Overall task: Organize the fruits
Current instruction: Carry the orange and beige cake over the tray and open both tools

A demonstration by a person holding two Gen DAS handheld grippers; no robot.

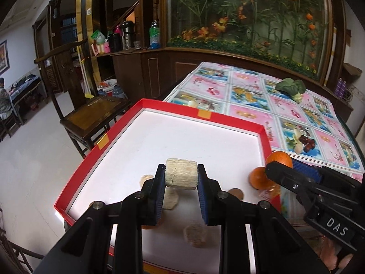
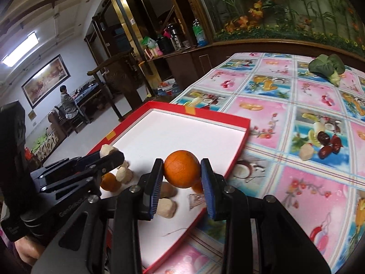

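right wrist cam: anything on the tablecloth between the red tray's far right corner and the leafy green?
Nothing. In the right wrist view the stretch from the red tray to the leafy green is bare patterned tablecloth.

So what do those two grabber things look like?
Both are black plastic. The left gripper has two flat fingers with ribbed blue pads and round silver screws on its angular arms. The right gripper looks the same, with blue pads too. Its side carries white letters, DAS. No cables or sleeves show.
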